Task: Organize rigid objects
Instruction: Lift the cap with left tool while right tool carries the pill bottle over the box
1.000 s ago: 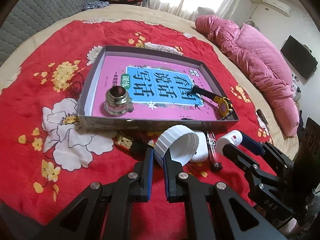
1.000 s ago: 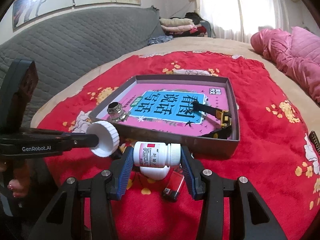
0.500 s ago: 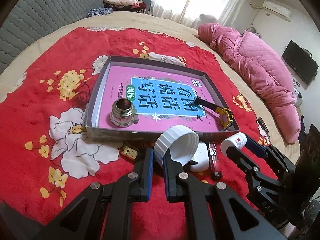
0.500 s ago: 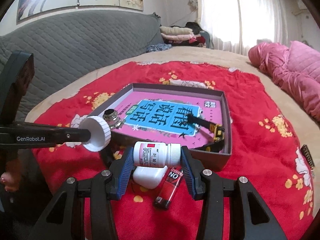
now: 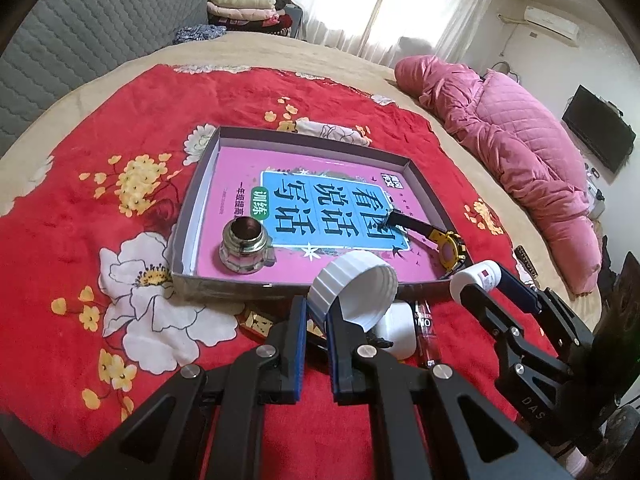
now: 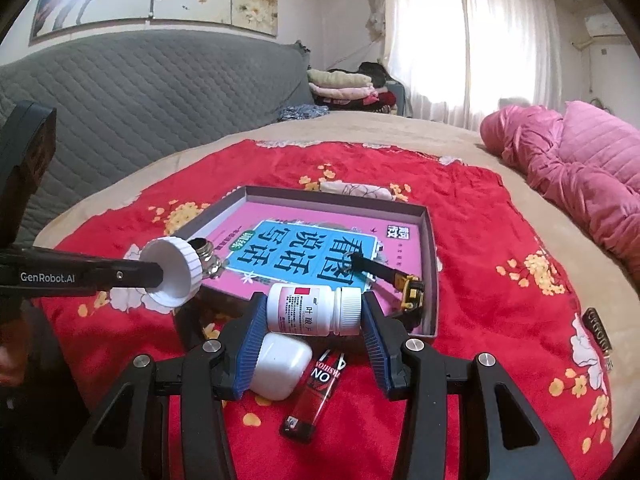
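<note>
Both grippers lifted higher over bedspread since earlier frames; loads unchanged.

Risk: white cap [image 5: 354, 288] pinched only by rim, tilted; judged likely to slip or twist out if swung. Pill bottle [image 6: 313, 309] held sideways, end to end; may roll loose if grip eases.

Left gripper [image 5: 317, 322]: nearly closed, clamping cap rim, hovering near tray [image 5: 192, 216] front edge.

Right gripper [image 6: 310, 334]: wide, clasping bottle above white case [image 6: 280, 366] and lighter [image 6: 316, 394], near tray front-right corner.

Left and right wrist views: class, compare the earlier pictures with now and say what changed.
Both hand-held grippers rose and drew back a little: the tray sits lower and smaller. No grip changed: the left hand-held gripper holds the white cap, the right hand-held gripper the pill bottle. Tray contents lie unmoved.
</note>
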Tool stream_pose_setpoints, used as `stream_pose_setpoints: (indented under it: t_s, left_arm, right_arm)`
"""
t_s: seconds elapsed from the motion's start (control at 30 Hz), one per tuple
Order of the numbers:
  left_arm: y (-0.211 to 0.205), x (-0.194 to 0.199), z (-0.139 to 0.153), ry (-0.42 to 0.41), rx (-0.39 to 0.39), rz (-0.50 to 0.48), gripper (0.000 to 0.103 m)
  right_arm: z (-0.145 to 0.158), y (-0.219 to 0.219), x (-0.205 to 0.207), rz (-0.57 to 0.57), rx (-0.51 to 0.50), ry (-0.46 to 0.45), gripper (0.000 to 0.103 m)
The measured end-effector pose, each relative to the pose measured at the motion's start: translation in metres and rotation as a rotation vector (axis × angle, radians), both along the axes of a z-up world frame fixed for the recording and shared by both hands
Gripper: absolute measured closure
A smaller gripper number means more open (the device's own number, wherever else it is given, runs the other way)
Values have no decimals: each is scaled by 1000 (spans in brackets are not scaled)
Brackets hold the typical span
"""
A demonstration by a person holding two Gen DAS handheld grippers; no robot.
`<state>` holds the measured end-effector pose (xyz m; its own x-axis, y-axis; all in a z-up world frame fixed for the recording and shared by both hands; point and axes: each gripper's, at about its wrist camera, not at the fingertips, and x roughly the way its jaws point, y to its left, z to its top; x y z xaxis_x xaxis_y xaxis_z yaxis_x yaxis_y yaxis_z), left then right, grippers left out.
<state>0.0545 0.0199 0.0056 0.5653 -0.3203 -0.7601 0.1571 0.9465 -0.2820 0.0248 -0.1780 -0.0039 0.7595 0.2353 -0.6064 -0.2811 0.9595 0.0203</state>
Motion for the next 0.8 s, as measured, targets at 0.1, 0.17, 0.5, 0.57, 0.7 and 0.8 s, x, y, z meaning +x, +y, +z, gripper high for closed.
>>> stream_pose_setpoints:
  t_s: [0.1, 0.17, 0.5, 0.57, 0.7, 0.8]
  left_arm:
    - [-1, 1, 1, -6, 1, 2, 94]
    - [-1, 2, 1, -5, 0, 9, 94]
    - [0, 9, 2, -13, 5, 34, 94]
    - [0, 11, 3, -17, 11, 37, 94]
    - [0, 14, 3, -20, 15, 40, 94]
    - [0, 16, 3, -17, 14, 46, 94]
  right_arm:
    - [0, 0, 1, -3, 2, -6, 55]
    - [0, -1, 3, -6, 7, -7, 55]
    - [3, -11, 10, -25, 44, -22, 55]
    - [3, -12, 10, -29, 46, -26, 55]
    - [5, -14, 12, -31, 52, -32, 55]
    - [5, -15, 14, -32, 51, -39, 55]
